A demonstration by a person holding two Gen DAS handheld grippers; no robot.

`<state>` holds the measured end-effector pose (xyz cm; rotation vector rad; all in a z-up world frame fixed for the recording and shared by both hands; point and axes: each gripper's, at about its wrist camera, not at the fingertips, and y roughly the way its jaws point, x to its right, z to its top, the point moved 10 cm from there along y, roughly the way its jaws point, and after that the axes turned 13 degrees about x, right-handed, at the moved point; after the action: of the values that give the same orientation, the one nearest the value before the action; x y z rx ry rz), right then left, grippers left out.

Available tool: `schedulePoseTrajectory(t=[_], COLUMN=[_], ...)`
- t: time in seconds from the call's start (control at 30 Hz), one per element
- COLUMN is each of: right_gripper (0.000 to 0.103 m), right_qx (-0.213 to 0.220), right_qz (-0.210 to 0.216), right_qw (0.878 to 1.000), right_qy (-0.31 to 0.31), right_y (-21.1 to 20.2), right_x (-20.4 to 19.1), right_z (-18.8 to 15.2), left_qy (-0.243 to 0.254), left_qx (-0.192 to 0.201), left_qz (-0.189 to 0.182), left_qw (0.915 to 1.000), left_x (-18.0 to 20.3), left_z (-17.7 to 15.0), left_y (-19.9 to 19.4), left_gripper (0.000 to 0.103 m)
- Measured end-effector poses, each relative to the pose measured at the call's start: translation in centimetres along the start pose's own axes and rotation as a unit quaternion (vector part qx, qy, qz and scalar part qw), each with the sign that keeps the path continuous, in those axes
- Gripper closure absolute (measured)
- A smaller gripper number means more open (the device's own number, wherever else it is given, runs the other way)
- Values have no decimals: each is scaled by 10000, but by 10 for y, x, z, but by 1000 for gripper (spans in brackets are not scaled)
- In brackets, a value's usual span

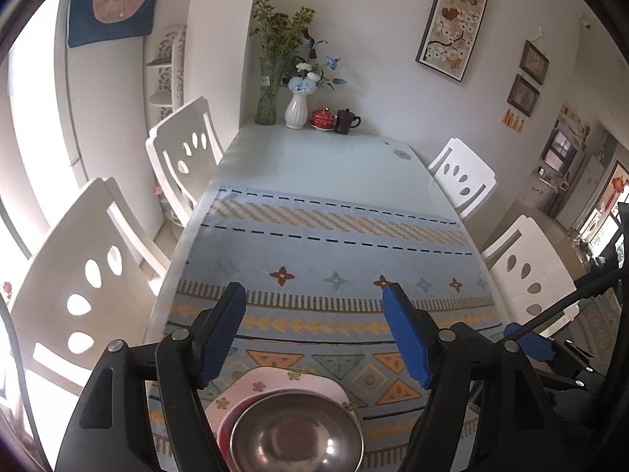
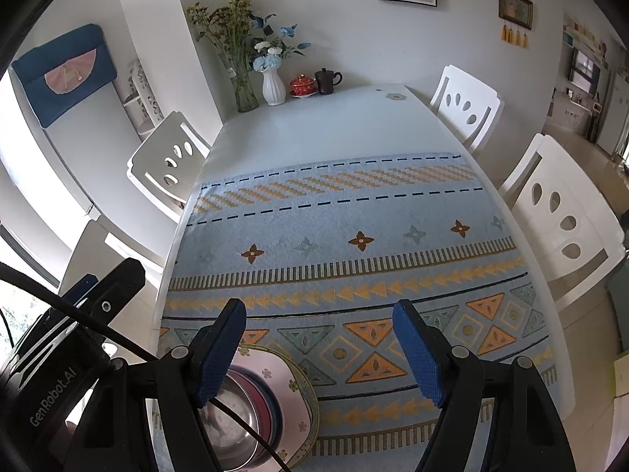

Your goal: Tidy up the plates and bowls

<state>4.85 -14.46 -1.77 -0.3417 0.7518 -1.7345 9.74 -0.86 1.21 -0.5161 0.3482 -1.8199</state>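
A steel bowl [image 1: 297, 430] sits nested in a red bowl, stacked on a pink flowered plate [image 1: 275, 383] at the near edge of the patterned tablecloth [image 1: 334, 259]. My left gripper [image 1: 314, 295] is open and empty, held above the stack. In the right wrist view the same steel bowl [image 2: 232, 424] rests in red and blue bowls [image 2: 271, 401] on the pink plate [image 2: 291, 377], low and left. My right gripper [image 2: 318, 310] is open and empty, above the cloth to the right of the stack. The left gripper's body [image 2: 78, 334] shows at the left.
White chairs [image 1: 98, 275] [image 1: 526, 271] stand on both sides of the table. At the far end stand a glass vase [image 1: 267, 102], a white vase [image 1: 295, 110], a red lidded cup [image 1: 323, 118] and a dark mug [image 1: 346, 121]. Cables hang near the grippers.
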Motion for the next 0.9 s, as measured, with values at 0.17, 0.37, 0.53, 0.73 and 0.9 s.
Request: schedulePoseTrajectory(t=[0.17, 0.37, 0.53, 0.73, 0.9], right_gripper=[28, 28, 28, 28, 28], right_qx=[27, 49, 37, 72, 56], right_qz=[0, -5, 5, 32, 69], right_qw=[10000, 10000, 10000, 10000, 10000], right_qy=[32, 40, 39, 16, -16], right_y=[-2, -4, -5, -7, -6], right_x=[2, 4, 5, 6, 4], right_z=[0, 1, 0, 1, 1], left_qy=[124, 197, 324, 413, 494], left_qx=[70, -45, -59, 43, 230], left_qz=[189, 306, 391, 510, 722], left_qw=[9997, 9993, 9987, 9978, 9959], left_x=[-4, -6, -5, -4, -10], left_z=[2, -1, -3, 0, 8], left_y=[-4, -4, -6, -10, -14], left_gripper=[27, 27, 27, 25, 23])
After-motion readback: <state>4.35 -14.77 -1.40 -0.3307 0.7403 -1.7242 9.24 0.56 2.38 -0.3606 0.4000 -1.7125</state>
